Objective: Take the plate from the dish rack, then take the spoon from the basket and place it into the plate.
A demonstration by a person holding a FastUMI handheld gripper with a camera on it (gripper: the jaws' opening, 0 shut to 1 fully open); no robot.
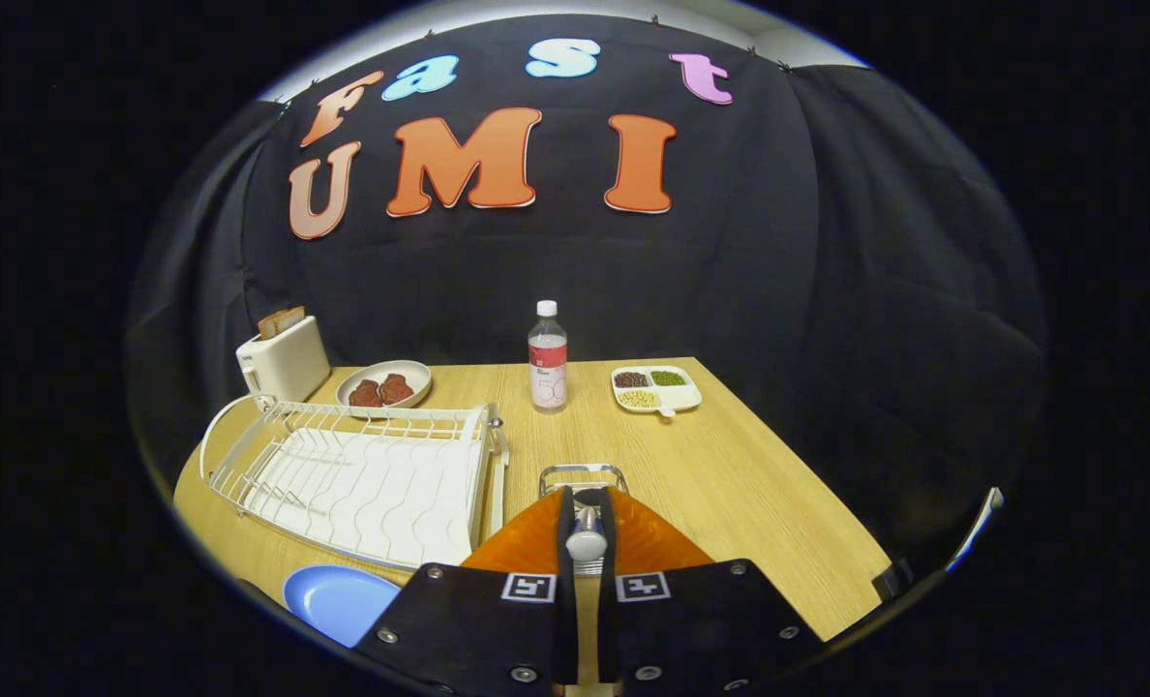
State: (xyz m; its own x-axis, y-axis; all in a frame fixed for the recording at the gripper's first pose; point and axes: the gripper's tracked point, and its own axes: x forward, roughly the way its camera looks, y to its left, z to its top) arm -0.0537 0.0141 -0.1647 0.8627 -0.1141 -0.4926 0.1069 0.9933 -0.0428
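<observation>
Orange-fingered gripper [587, 542] was clamped on the silver metal spoon [587, 538], lifted above the small wire basket [583, 476]. Round blue plastic plate [335, 600] sat just beside the white dish rack [362, 474], presumably awaiting it.

Not much to actually read here, honestly. The clearest signs are two square black-and-white tag markers on the gripper [586, 496], one on the left finger block [529, 587] and one on the right [642, 586]. They're coded patterns, not words. Its two orange fingers are closed in on the spoon [586, 540] handle between them.

The water bottle [547, 358] at the far middle of the table has a red-and-white label, but the print is too small to make out. The toaster [285, 360] at the far left has a tiny dark mark near its top, also unreadable.
</observation>
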